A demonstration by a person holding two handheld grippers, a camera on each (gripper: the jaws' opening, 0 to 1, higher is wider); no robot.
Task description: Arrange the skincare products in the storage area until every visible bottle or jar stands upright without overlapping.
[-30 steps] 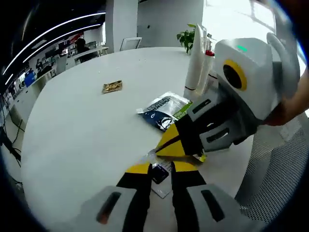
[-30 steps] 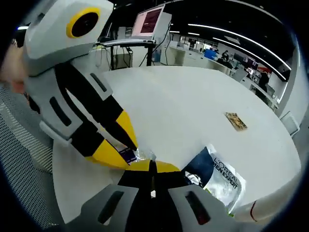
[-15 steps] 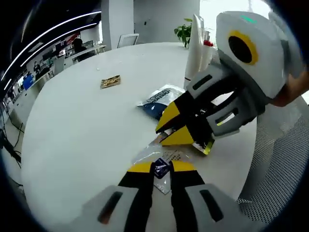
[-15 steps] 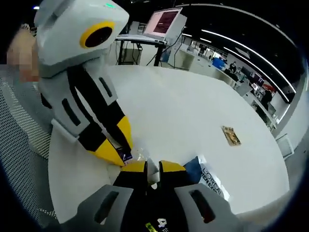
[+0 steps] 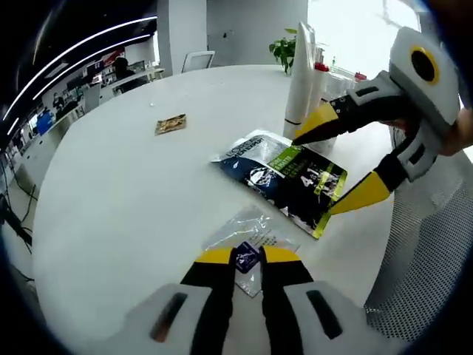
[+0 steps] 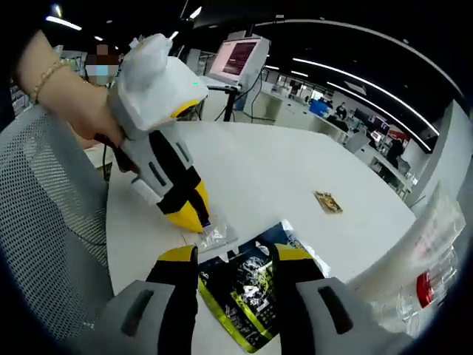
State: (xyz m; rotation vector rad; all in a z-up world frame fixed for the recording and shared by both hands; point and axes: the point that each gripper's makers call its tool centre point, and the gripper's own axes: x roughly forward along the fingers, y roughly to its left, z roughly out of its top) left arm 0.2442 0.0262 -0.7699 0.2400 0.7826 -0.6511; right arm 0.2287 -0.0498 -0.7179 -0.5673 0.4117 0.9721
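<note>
My left gripper (image 5: 247,259) is shut on the near edge of a clear plastic sachet (image 5: 250,235) with a small blue label, which lies on the white round table (image 5: 126,192). Beyond it lies a flat dark blue and green product pack (image 5: 288,179). My right gripper (image 5: 312,176) comes in from the right, open, with its jaws spread over that pack. In the right gripper view the open right gripper (image 6: 235,255) hangs over the pack (image 6: 244,290), and the left gripper (image 6: 194,216) pinches the clear sachet (image 6: 216,237). A tall white tube (image 5: 300,78) stands upright behind.
A small brown packet (image 5: 171,125) lies farther out on the table. A red-capped bottle (image 5: 320,71) stands by the tube, and a clear bag with bottles (image 6: 421,255) is at the right. A mesh chair (image 6: 52,222) sits at the table's edge.
The right gripper has let go of the clear sachet, opened wide and drawn back over the dark pack. The left gripper still holds the sachet.
</note>
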